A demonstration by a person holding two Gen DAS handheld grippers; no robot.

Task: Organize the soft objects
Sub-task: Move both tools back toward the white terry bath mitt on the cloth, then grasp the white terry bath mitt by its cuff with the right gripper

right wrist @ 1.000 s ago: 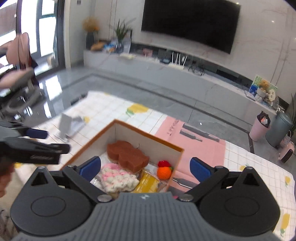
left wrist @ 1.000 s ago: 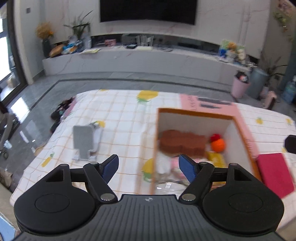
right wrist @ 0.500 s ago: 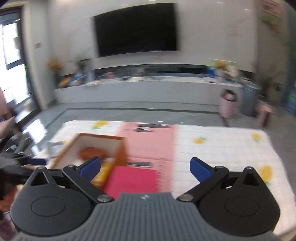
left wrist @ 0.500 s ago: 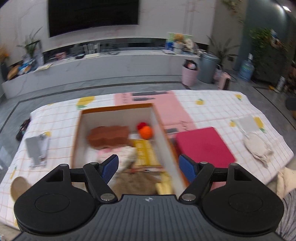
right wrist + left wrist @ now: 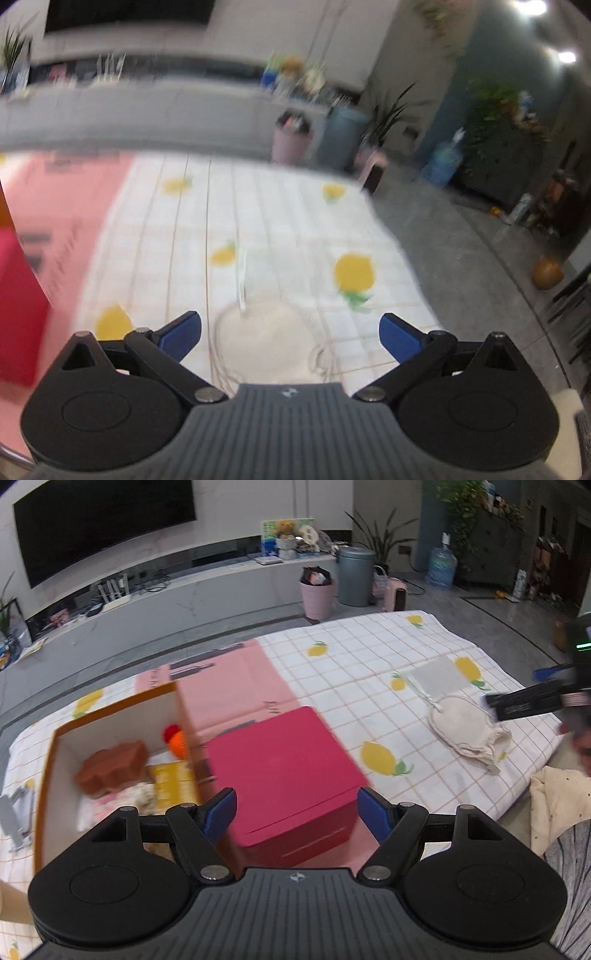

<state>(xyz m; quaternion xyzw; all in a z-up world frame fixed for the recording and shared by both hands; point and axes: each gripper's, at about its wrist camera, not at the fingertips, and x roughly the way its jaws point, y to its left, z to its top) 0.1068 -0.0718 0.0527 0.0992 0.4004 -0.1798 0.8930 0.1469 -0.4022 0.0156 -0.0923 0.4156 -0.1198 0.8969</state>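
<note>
While both grippers stand wide and empty, the right gripper [image 5: 290,328] nears the cream cloth [image 5: 266,339], which it must grasp next.

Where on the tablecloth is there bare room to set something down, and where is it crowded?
Free: the checked cloth between the red box and the cream pouch, and the stretch beyond them toward the far edge. Crowded: the open cardboard box, already filled with a brown sponge, an orange ball and other soft items, hard against the red box.
</note>
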